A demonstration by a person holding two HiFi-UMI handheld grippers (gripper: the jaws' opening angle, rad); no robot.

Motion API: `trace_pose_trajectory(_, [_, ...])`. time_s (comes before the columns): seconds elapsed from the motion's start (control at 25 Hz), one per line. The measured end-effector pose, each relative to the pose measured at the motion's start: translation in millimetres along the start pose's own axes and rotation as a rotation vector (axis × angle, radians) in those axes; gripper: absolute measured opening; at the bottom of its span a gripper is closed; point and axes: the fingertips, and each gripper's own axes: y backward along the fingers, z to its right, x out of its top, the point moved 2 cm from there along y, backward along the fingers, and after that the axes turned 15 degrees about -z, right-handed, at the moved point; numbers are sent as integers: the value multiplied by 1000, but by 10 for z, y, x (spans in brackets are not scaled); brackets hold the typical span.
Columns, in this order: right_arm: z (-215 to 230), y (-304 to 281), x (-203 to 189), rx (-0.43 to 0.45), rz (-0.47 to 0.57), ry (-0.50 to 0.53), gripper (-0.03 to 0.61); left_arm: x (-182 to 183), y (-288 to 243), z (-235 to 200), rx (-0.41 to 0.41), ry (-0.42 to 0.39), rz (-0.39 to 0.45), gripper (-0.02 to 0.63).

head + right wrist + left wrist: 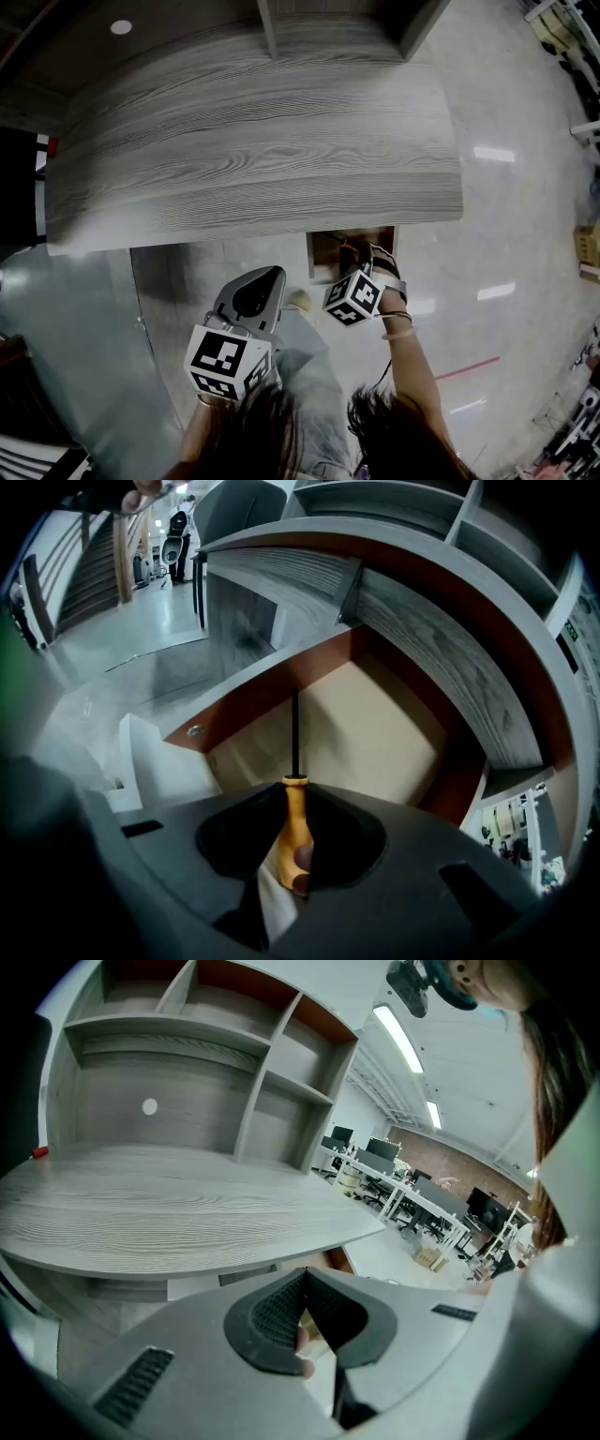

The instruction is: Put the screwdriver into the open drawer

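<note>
**K:** status?

**Me:** Desk is in front of me, and its drawer is pulled out under the front edge on my right. My right gripper is over the drawer, clamped on the screwdriver by its orange handle. The black shaft points ahead and down toward the beige drawer floor. The tip looks to be above the floor, but I can't tell for sure.

**K:** left?

**Me:** Left gripper has its pads pressed together with nothing in them. It's low, below the desk edge, apart from the drawer.

**K:** how do you finish it?

**Me:** My read is that this is the placement step, most of the way there.
- Go lower inside the drawer walls first.
- Keep the shaft off the red-brown side wall.
- Level the tool so it lies flat and doesn't land tip first.
- Let go of the handle close to the floor, so it doesn't bounce.
- Lift straight out afterwards, minding the desk edge overhead.

The handle is round, so it will likely roll a little, and the walls should stop it. The left has no job here, so I'd hold it clear.

**K:** inventory?

**Me:** One desk. One open drawer, and the floor I can see is bare. Two grippers. One screwdriver.
</note>
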Motion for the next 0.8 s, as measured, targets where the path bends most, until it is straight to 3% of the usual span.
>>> trace_pose_trajectory(0.8, [-31,-24,17,54,-39,-17,91,-33,-110,110,-20,-12,-17,17])
